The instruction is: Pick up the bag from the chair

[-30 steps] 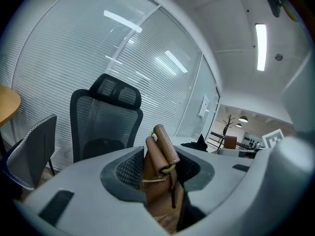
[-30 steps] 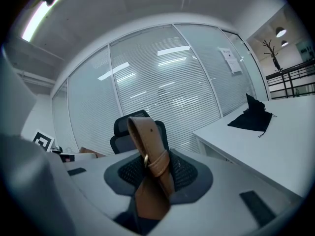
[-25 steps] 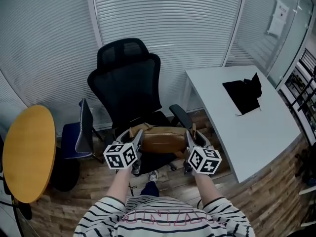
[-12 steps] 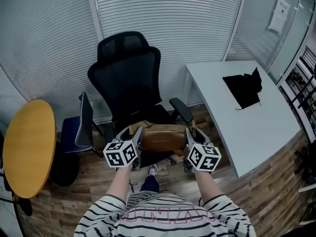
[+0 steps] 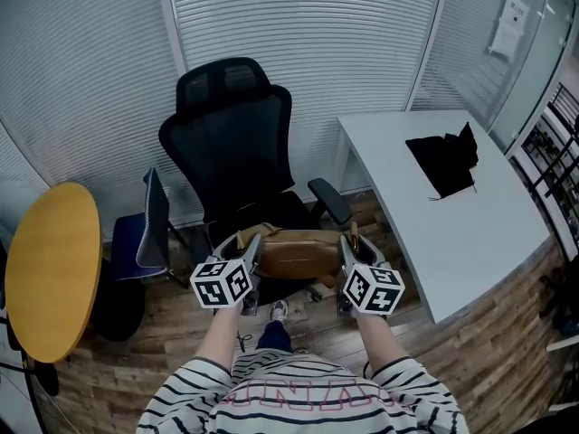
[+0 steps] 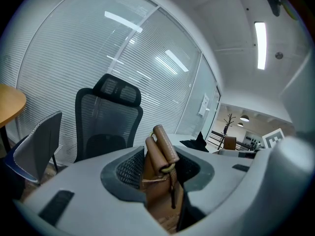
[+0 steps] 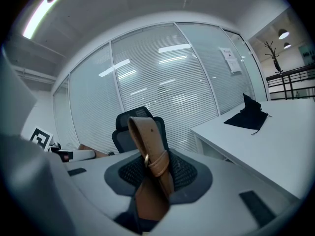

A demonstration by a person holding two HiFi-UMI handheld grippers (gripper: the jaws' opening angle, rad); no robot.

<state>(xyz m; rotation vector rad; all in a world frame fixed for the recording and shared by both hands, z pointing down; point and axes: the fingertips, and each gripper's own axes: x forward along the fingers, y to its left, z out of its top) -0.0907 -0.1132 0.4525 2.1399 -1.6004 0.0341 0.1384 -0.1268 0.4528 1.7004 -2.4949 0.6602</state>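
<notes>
Office blinds backed black mesh chair [image 5: 231,152] | forearms reached forward, parallel | left gripper [image 5: 254,253] and right gripper [image 5: 345,255] each clamped a strap end of smooth tan leather bag [image 5: 298,255]

Chair seat [image 5: 288,213] partly behind bag [image 5: 298,254]

We see a wood-plank floor [image 5: 493,369] carrying a black office chair [image 5: 233,147], a small blue chair [image 5: 145,242] just beside it, and a round yellow table [image 5: 50,269]. On the white desk [image 5: 452,233] at our right lies a crumpled black cloth [image 5: 441,165].
</notes>
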